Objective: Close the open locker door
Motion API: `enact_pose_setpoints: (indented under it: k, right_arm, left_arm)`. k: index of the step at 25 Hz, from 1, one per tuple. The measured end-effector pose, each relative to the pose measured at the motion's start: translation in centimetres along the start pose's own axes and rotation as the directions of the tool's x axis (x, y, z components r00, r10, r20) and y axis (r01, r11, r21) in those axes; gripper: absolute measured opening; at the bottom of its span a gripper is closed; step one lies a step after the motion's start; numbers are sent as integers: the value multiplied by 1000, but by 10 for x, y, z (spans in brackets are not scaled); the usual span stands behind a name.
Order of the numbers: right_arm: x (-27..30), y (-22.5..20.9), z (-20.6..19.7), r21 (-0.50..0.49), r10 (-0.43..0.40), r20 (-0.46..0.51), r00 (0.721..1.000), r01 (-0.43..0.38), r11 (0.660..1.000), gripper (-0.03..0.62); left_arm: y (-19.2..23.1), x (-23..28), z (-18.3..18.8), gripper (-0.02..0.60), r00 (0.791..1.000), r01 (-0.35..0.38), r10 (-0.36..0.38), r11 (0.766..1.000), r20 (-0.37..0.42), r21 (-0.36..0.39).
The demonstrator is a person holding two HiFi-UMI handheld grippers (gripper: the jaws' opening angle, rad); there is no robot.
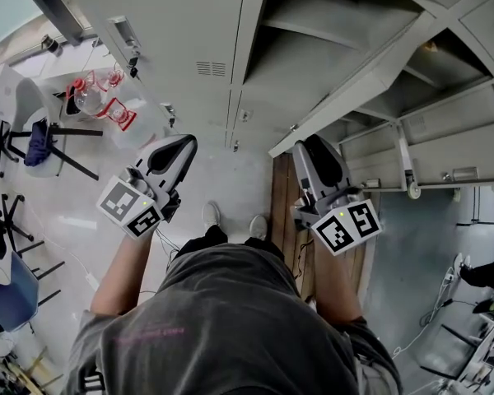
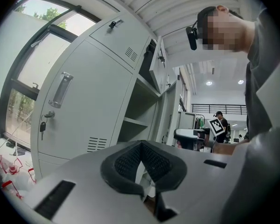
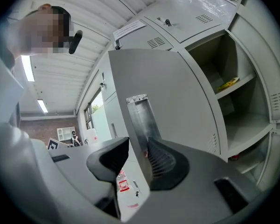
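The open locker door [image 1: 354,89] is a grey metal panel that swings out from the locker row toward me. In the right gripper view the door [image 3: 177,92] fills the middle, and its free edge with a metal latch strip [image 3: 139,113] runs between the jaws. My right gripper [image 1: 313,144] [image 3: 137,146] is open around that edge: the right pad [image 3: 161,160] lies against the door's face, the left pad [image 3: 109,155] stands apart. My left gripper [image 1: 184,144] [image 2: 141,146] is shut on nothing, left of the door, in front of closed lockers.
Open compartments with shelves [image 1: 313,23] lie behind the door; a yellow item [image 3: 228,83] rests on one shelf. A closed locker has a handle [image 2: 60,90] and keys [image 2: 43,125]. Red-labelled bottles [image 1: 107,101] and chairs [image 1: 25,138] stand on the floor at the left.
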State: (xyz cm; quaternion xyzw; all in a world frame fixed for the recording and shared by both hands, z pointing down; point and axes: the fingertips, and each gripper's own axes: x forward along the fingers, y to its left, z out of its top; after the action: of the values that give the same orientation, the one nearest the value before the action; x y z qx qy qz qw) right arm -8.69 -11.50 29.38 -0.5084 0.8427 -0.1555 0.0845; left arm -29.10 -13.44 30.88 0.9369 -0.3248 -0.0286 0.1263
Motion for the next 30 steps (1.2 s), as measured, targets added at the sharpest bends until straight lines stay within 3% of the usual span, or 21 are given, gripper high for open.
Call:
enact_pose_setpoints:
  k: [19,30]
  right_arm:
    - [58,9,-1,-25,-24,-10,1000,23,999,127]
    - [93,10,-1,-31,-20,-11,1000,20,999,123]
  left_arm:
    - [47,14,8,14,999,51,-50,998,17,-22]
    - [71,15,16,14,999,44,-43,999,28,-19]
